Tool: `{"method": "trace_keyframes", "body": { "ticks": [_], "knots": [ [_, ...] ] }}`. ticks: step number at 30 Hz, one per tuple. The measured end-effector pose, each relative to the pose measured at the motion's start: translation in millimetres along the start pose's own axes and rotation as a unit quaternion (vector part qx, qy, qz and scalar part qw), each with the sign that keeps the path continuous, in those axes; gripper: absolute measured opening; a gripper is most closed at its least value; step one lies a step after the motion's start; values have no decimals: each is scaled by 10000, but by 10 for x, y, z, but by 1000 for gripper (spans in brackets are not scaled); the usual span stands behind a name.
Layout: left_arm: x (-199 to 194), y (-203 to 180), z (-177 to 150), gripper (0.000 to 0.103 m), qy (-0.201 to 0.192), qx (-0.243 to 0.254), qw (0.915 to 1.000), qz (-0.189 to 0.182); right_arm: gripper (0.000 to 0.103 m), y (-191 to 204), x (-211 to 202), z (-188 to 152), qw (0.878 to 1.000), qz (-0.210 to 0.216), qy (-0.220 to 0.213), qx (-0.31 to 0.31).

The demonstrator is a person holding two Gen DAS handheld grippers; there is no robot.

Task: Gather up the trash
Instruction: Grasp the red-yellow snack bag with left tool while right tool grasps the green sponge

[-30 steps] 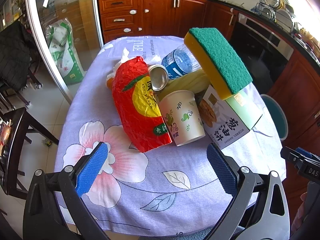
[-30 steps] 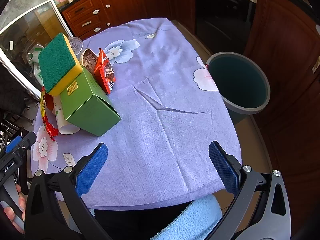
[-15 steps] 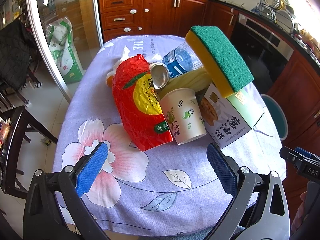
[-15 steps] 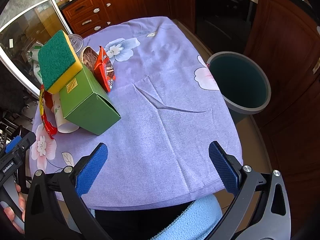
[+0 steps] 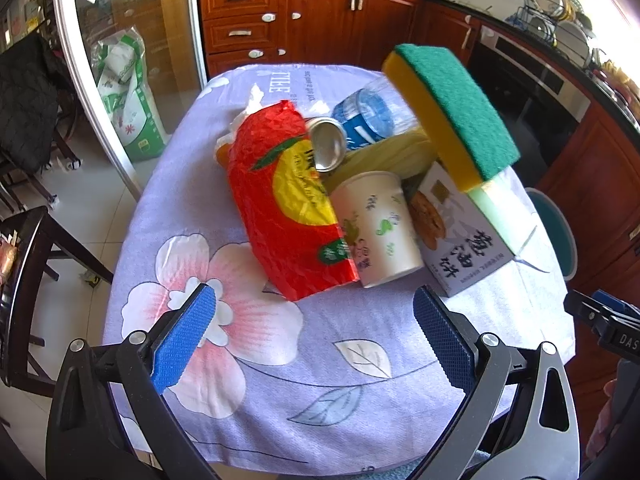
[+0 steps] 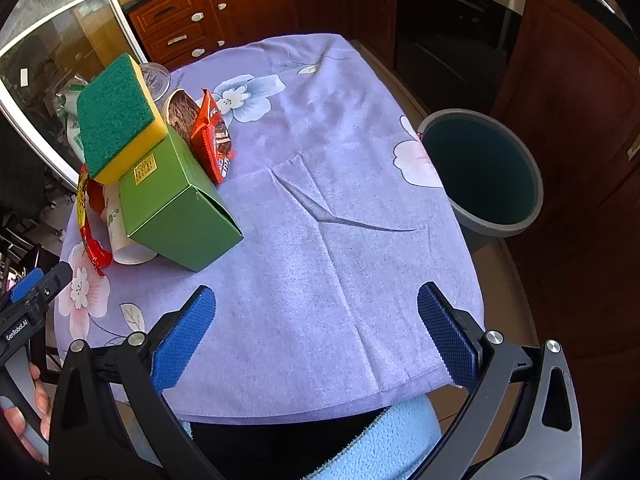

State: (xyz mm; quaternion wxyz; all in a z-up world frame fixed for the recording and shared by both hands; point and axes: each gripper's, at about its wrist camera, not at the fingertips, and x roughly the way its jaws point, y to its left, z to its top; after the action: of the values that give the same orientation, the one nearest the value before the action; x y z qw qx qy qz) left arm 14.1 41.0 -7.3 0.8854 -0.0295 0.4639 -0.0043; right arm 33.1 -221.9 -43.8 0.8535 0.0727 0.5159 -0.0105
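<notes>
A pile of trash sits on the purple flowered tablecloth [image 5: 280, 360]: a red snack bag [image 5: 280, 200], a paper cup [image 5: 376, 228] on its side, a tin can [image 5: 328, 148], a plastic bottle [image 5: 368, 116] and a green biscuit box [image 6: 176, 200]. A green-and-yellow sponge [image 5: 452, 112] rests on top of the box. A small red wrapper [image 6: 212, 140] leans behind the box. My left gripper [image 5: 312, 336] is open, short of the pile, nothing between its fingers. My right gripper [image 6: 316, 336] is open over bare cloth at the table's near edge.
A grey bin [image 6: 484, 172] with a teal inside stands on the floor off the table's right side. Wooden cabinets [image 5: 304, 12] and an oven line the back. A dark chair [image 5: 24, 280] stands at the left. A hand [image 6: 36, 404] holds the other gripper's handle.
The left wrist view has crept slightly closer to the pile. The right wrist view has shifted slightly. Both grippers stay open and empty.
</notes>
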Motion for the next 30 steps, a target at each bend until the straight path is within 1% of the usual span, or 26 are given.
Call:
{"method": "trace_keyframes", "body": {
  "ticks": [5, 6, 7, 10, 13, 16, 18, 21, 24, 26, 27, 28, 29, 30],
  "knots": [
    [92, 279, 128, 99, 57, -203, 9998, 39, 97, 150, -84, 130, 9991, 37, -201, -385],
    [134, 333, 168, 99, 108, -275, 9996, 34, 97, 204, -108, 198, 9986, 121, -219, -470],
    [172, 376, 205, 99, 173, -350, 9992, -20, 97, 246, -117, 249, 9983, 191, -221, -503],
    [306, 453, 328, 99, 368, -543, 9973, -337, 97, 415, -128, 469, 9970, 366, -271, -622],
    [423, 412, 445, 99, 460, -574, 9956, -589, 97, 678, -118, 687, 9942, 512, -311, -894],
    [570, 396, 523, 99, 516, -545, 9955, -573, 97, 1029, -84, 867, 9883, 605, -402, -1344],
    [694, 439, 554, 99, 648, -605, 9941, -620, 97, 1236, -7, 963, 9844, 543, -432, -1617],
    [801, 558, 564, 99, 740, -724, 9923, -679, 97, 1431, 125, 1034, 9810, 548, -339, -1828],
    [817, 652, 534, 97, 689, -850, 9904, -842, 97, 1572, 251, 1064, 9780, 529, -273, -2001],
    [824, 668, 518, 86, 677, -865, 9897, -920, 97, 1609, 293, 1062, 9767, 531, -331, -2054],
    [841, 661, 521, 73, 703, -850, 9893, -953, 97, 1619, 306, 1060, 9762, 569, -379, -2058],
    [846, 658, 511, 56, 718, -841, 9891, -975, 89, 1616, 307, 1056, 9758, 630, -420, -2052],
    [849, 651, 497, 49, 727, -834, 9891, -974, 69, 1618, 299, 1049, 9750, 707, -459, -2056],
    [843, 638, 489, 37, 698, -808, 9902, -897, 70, 1632, 306, 1052, 9748, 724, -432, -2066]
  ]
}}
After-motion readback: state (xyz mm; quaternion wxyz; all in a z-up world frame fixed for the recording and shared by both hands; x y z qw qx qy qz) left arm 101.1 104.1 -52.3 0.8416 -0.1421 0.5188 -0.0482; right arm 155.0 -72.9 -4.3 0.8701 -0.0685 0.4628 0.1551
